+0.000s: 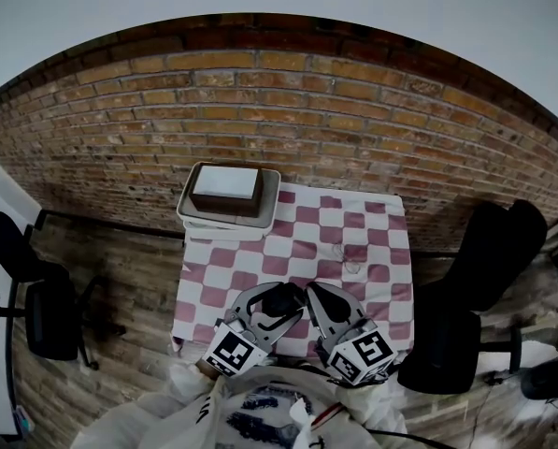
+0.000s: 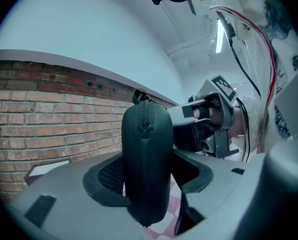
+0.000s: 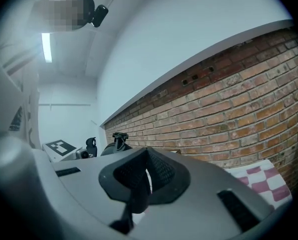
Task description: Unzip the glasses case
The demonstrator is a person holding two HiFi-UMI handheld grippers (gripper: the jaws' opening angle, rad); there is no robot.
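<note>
Item: 1 glasses case (image 2: 145,164), upright over the checked tabletop (image 1: 353,223), clamped in left tongs (image 2: 149,176).
Zip (image 2: 143,121): shut where visible.
Right tongs (image 3: 144,176): closed together beside the case, nothing visibly held.
Unzipping apparently not begun.

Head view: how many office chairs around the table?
2. One office chair stands on the floor left of the checkered table; the other right of it. Dark clutter at the far right edge could be a third; cannot tell.
</note>
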